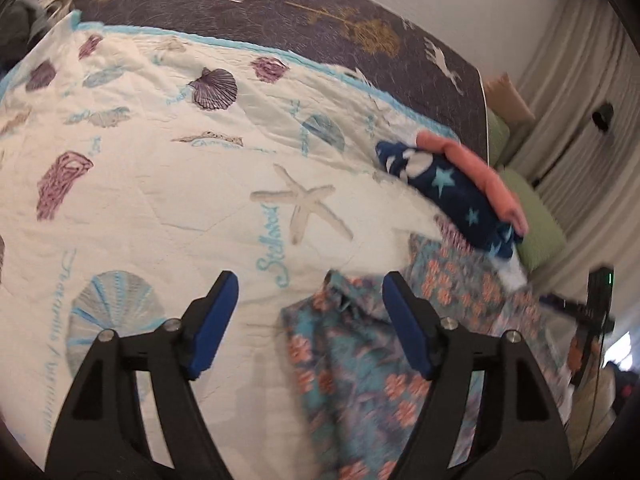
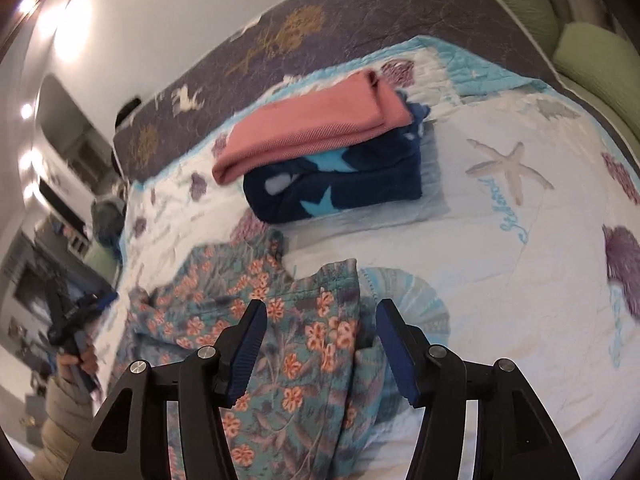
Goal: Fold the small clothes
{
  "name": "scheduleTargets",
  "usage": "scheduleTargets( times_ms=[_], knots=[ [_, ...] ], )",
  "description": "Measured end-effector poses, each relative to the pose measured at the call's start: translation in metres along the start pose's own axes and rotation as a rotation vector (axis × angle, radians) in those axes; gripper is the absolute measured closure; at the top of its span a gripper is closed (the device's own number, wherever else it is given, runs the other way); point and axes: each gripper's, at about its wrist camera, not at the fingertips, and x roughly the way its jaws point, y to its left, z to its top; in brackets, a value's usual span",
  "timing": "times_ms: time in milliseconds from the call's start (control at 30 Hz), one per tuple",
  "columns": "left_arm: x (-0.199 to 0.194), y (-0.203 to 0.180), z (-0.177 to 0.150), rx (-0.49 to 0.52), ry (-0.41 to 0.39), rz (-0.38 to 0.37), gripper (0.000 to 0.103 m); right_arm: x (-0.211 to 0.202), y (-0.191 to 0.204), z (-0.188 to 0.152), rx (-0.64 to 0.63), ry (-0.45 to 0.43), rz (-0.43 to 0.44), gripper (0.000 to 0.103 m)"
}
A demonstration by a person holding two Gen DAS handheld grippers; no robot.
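Observation:
A teal garment with orange flowers (image 1: 360, 364) lies crumpled on the white seashell quilt (image 1: 140, 184). It also shows in the right wrist view (image 2: 288, 344). My left gripper (image 1: 310, 300) is open above the garment's left edge, holding nothing. My right gripper (image 2: 320, 320) is open above the garment's upper right corner, holding nothing. A folded pink cloth (image 2: 312, 128) rests on a folded navy star cloth (image 2: 340, 188) farther back. That stack shows at the right in the left wrist view (image 1: 452, 188).
A dark deer-patterned bedspread (image 1: 280, 12) lies beyond the quilt. Green pillows (image 2: 592, 56) sit at the bed's far side. The left gripper and the hand holding it show at the left edge of the right wrist view (image 2: 72, 332). Curtains (image 1: 580, 92) hang behind.

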Motion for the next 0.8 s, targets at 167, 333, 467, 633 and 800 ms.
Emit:
scheduleTargets(
  times_ms=[167,333,467,633,800],
  knots=[
    [0.022,-0.014,-0.006,0.166,0.089,0.027,0.028,0.039,0.011,0.007,-0.128,0.136,-0.055,0.044],
    [0.038,-0.022,-0.008,0.221,0.111,0.025,0.028,0.051,0.021,0.010,-0.163,0.114,-0.083,0.099],
    [0.040,-0.023,-0.005,0.219,0.089,0.029,0.028,0.015,0.018,0.018,-0.087,-0.065,-0.044,0.100],
    [0.040,-0.017,-0.002,0.169,0.102,-0.018,0.027,0.011,-0.014,0.027,0.054,-0.074,-0.117,0.100],
    [0.047,-0.022,-0.003,0.195,0.131,-0.010,0.026,0.024,-0.026,0.022,0.106,-0.034,-0.069,0.096]
  ],
)
